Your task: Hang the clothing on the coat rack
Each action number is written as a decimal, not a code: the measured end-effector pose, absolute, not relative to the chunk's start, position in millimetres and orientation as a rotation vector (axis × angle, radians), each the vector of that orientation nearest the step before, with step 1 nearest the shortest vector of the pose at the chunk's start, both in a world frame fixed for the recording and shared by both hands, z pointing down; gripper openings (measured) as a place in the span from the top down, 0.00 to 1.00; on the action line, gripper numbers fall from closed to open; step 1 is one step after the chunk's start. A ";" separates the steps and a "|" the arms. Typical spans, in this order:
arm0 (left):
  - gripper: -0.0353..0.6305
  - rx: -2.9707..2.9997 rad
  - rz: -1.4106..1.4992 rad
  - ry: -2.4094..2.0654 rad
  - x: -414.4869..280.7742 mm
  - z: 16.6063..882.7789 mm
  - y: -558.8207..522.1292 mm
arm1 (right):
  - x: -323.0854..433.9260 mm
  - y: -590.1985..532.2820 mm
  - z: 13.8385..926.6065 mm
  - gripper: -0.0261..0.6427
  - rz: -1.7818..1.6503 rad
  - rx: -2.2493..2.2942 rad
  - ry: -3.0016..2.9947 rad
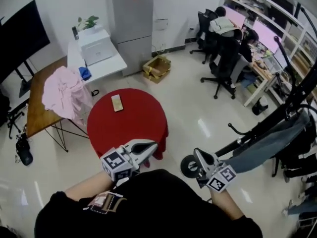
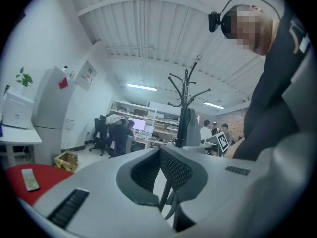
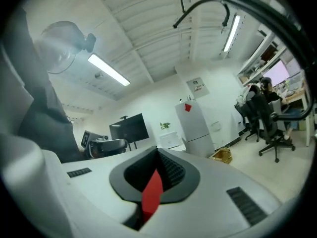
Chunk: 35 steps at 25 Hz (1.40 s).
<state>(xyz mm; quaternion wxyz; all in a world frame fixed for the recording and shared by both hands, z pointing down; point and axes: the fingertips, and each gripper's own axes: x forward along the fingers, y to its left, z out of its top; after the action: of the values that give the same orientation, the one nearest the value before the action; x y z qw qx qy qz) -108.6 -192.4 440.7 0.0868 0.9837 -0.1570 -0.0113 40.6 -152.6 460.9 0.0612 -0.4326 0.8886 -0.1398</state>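
Two grippers, left [image 1: 144, 147] and right [image 1: 199, 155]: both closed, empty. One pink garment [image 1: 64, 95] overhangs surface [image 1: 37, 114] edge; one grey garment [image 1: 270, 143] on rack [image 1: 297, 95]; open floor [image 1: 198, 108] between.

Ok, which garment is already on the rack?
The grey garment, draped over the black coat rack at right; the pink garment lies heaped on the wooden table.

Round table [image 1: 143, 128]: we see red
Clothing [image 1: 63, 94]: we see pale pink
Coat rack [image 1: 277, 116]: black
Hung coat [image 1: 270, 144]: grey
Desk [image 1: 35, 114]: brown
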 end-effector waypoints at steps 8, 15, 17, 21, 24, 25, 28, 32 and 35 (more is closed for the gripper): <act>0.95 2.829 0.021 -0.780 -222.9 471.7 -203.7 | -84.0 -215.6 481.7 0.96 -0.505 -1.112 2.891; 0.95 2.773 0.013 -0.896 -256.7 482.5 -203.4 | -127.3 -228.1 499.4 0.96 -0.547 -1.029 2.987; 0.95 2.762 0.018 -0.913 -266.1 485.0 -205.6 | -135.3 -232.3 503.7 0.96 -0.544 -1.036 2.995; 0.95 2.759 0.024 -0.908 -269.0 489.7 -206.3 | -137.1 -235.8 501.1 0.96 -0.510 -1.080 3.003; 0.95 2.749 0.025 -0.900 -266.2 480.0 -205.3 | -134.3 -236.2 498.6 0.96 -0.533 -1.082 3.005; 0.95 2.748 0.023 -0.897 -265.6 477.5 -205.5 | -133.1 -236.0 497.7 0.96 -0.539 -1.080 3.006; 0.95 2.754 0.017 -0.885 -267.2 477.3 -207.3 | -134.4 -236.1 495.3 0.96 -0.521 -1.093 3.013; 0.95 2.767 0.011 -0.865 -272.1 486.0 -208.6 | -138.7 -237.4 501.0 0.96 -0.500 -1.114 3.006; 0.95 2.782 0.002 -0.853 -273.5 489.0 -207.5 | -141.3 -233.9 495.8 0.96 -0.490 -1.117 3.012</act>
<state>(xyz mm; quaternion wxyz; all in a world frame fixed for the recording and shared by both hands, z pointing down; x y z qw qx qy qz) -273.5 -207.5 489.0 0.1155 0.9496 -0.2913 0.0007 -141.3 -233.9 495.8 -0.0538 -0.3433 0.9255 -0.1507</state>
